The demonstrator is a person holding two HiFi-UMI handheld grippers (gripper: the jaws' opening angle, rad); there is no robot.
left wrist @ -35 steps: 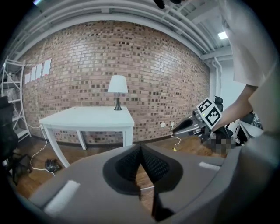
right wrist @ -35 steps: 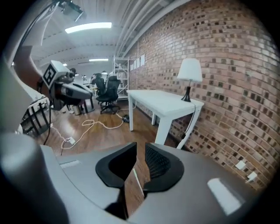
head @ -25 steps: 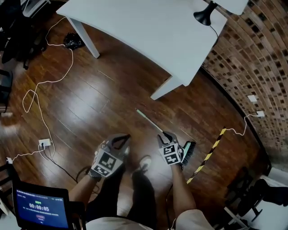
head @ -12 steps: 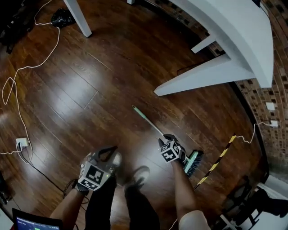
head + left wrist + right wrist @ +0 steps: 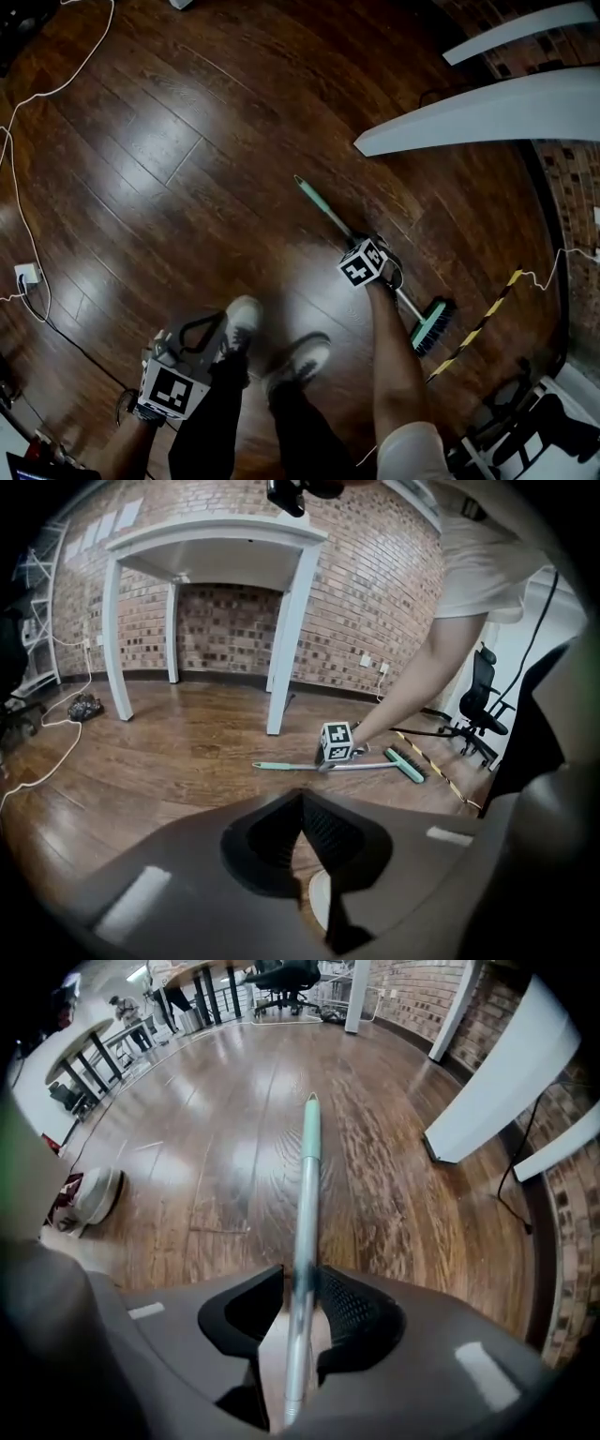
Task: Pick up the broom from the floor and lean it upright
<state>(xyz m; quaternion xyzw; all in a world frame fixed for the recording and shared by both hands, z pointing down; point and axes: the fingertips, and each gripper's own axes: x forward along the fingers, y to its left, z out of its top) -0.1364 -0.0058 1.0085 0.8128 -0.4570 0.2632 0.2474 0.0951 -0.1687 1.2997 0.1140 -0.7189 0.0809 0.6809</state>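
The broom lies flat on the wood floor, its teal-tipped metal handle (image 5: 323,202) pointing up-left and its teal head (image 5: 433,326) at the lower right. My right gripper (image 5: 366,249) points straight down over the middle of the handle. In the right gripper view the handle (image 5: 307,1176) runs between the jaws of that gripper (image 5: 298,1307); they straddle it while opening and the pads do not press. The left gripper view shows the broom (image 5: 370,765) ahead with the right gripper (image 5: 325,763) on it. My left gripper (image 5: 221,319) hangs by the person's left leg, shut and empty (image 5: 302,819).
White table legs (image 5: 469,112) stand just beyond the broom, against the brick wall. A yellow-black striped strip (image 5: 478,323) lies past the broom head. White cable (image 5: 19,187) and a socket block (image 5: 26,274) lie at the left. The person's shoes (image 5: 242,319) stand near the handle. An office chair (image 5: 483,700) stands at the right.
Both grippers have sunk toward the floor as the head view tipped down. The right gripper turned to point straight down and came down over the handle; the left dropped beside the leg.
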